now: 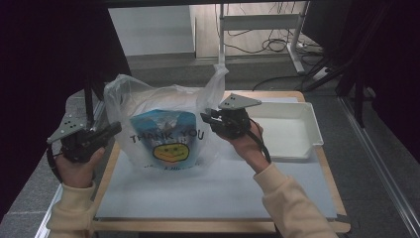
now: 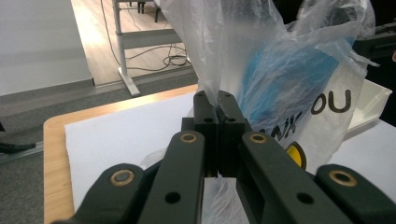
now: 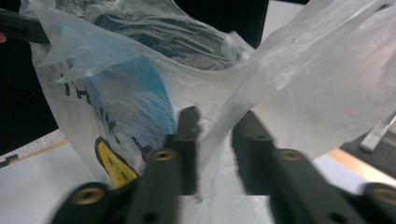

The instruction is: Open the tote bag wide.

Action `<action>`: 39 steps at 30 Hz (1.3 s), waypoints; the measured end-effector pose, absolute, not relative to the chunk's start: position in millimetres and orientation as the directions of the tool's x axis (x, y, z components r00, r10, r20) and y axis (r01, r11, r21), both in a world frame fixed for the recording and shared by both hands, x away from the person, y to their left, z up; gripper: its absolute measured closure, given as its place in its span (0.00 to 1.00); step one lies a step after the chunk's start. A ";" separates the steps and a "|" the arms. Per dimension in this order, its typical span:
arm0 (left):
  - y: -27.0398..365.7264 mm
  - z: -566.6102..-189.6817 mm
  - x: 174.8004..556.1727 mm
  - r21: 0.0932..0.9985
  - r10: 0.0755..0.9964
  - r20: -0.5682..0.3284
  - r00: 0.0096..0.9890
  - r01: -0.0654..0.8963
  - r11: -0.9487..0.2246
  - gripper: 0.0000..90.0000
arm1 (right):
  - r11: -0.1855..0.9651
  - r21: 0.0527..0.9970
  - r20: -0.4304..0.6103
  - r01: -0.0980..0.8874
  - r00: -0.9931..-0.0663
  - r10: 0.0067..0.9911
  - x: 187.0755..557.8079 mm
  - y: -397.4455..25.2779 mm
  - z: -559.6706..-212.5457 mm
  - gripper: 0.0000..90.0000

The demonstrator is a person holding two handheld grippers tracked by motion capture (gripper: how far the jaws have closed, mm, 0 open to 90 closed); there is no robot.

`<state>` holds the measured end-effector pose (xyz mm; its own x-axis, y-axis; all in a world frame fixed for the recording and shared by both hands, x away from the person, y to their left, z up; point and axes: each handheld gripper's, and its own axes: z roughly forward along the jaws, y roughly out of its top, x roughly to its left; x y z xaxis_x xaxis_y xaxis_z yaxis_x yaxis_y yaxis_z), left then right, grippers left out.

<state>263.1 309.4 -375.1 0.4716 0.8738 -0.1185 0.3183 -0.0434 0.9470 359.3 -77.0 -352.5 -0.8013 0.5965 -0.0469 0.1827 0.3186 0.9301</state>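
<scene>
1. High view: a thin, crinkled, translucent plastic bag [image 1: 166, 131] stands upright on the pale sheet [image 1: 218, 191] that covers the wooden table [image 1: 331, 178]. It is printed "THANK YOU" over a yellow smiley face, and something blue shows through the film. The left gripper [image 1: 113, 130] meets the bag's left side and the right gripper [image 1: 204, 117] its right side, below a handle loop that rises above it. A shallow white rectangular tray [image 1: 313, 130] lies just to the right of the bag.
2. Left gripper view: the black, matte jaws are pressed flat together, pinching a gathered strip of the bag [image 2: 280, 70]. The glossy, wrinkled film rises from the pinch.
3. Right gripper view: the jaws stand apart with a clear gap. A stretched fold of the bag [image 3: 140, 88] runs up between them, and blur hides whether either jaw touches it.
</scene>
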 end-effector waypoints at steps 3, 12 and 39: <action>309.5 -375.3 261.9 0.948 0.874 -0.118 0.472 0.315 -0.043 1.00 | 0.323 0.934 -0.076 0.149 -0.804 0.590 357.2 -75.3 -352.4 0.96; 309.1 -377.5 258.3 0.947 0.877 -0.115 0.466 0.317 -0.044 1.00 | 0.291 0.952 -0.098 0.094 -0.808 0.582 351.0 -80.9 -359.5 0.97; 307.0 -388.4 238.2 0.939 0.886 -0.096 0.454 0.336 -0.071 1.00 | 0.297 0.954 -0.146 0.037 -0.810 0.567 329.2 -86.3 -373.9 0.99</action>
